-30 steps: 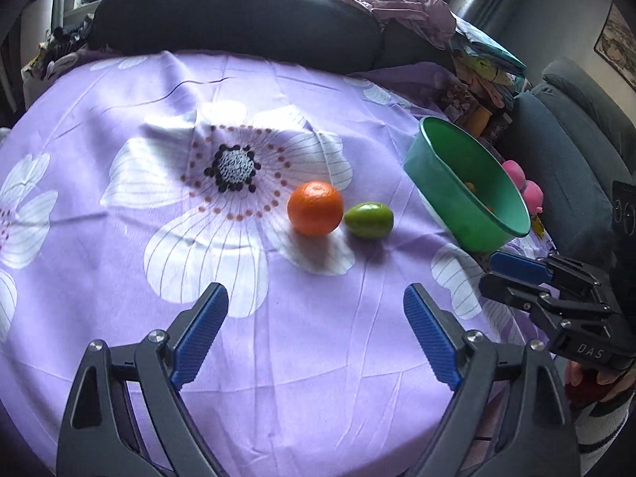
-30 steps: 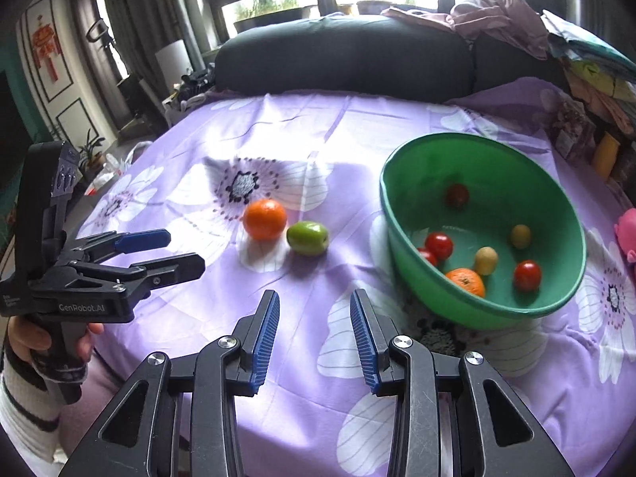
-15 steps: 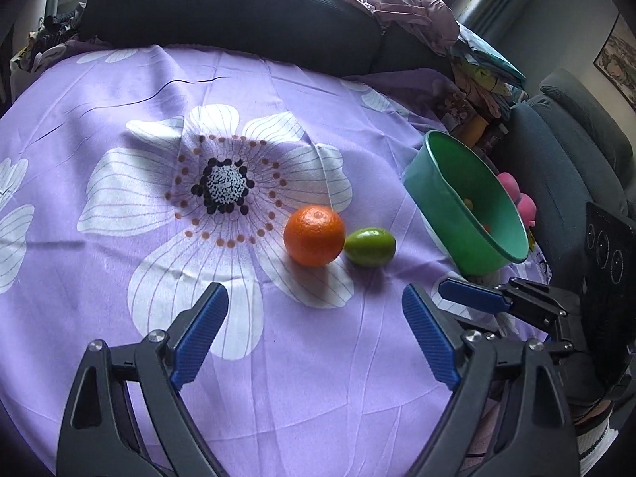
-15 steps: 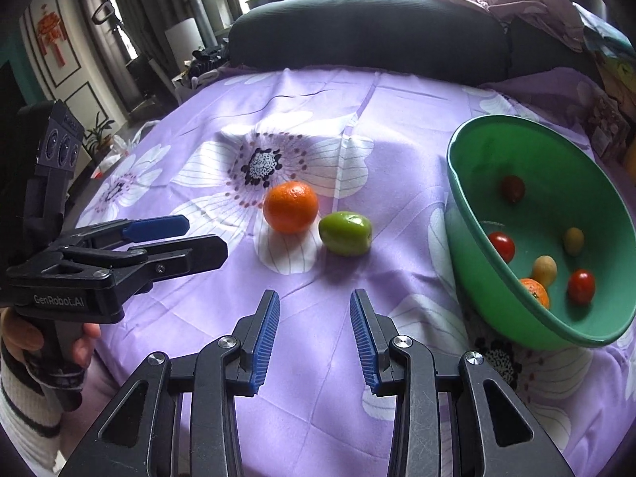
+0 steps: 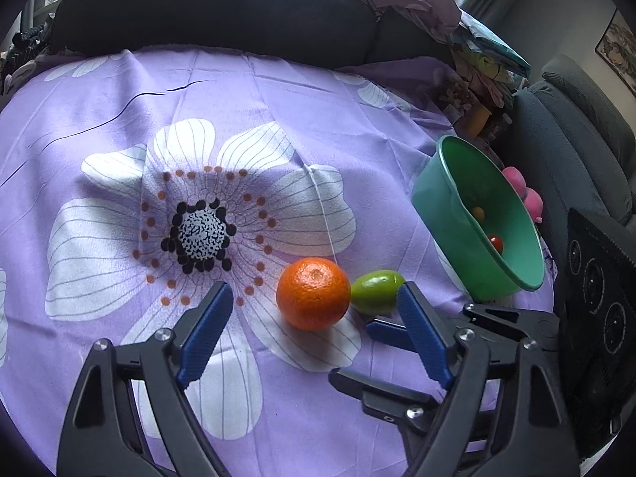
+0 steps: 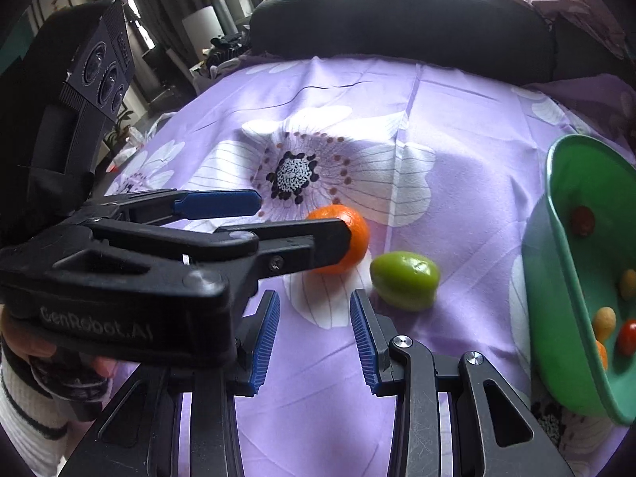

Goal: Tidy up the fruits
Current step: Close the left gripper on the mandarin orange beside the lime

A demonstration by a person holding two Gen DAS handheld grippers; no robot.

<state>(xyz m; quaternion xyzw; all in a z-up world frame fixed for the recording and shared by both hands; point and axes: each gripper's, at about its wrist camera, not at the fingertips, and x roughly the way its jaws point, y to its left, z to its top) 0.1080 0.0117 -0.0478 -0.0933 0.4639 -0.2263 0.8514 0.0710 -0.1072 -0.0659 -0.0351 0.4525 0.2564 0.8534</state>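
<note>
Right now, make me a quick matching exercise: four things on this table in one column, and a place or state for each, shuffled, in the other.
1. orange
2. green fruit
3. green bowl
4. right gripper

A. holds small fruits
B. narrow gap, nothing between the fingers
C. lies between orange and bowl
D. between the left gripper's open fingers

Pairs: 1-D, 2-C, 3-A, 4-B

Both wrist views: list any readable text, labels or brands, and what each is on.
"GenRobot.AI": embossed on the black body of the left gripper, read in the right wrist view.
Framed picture on the wall in the left wrist view: too small and blurred to tell whether it carries text.
Nothing readable on the orange, green fruit or green bowl.
</note>
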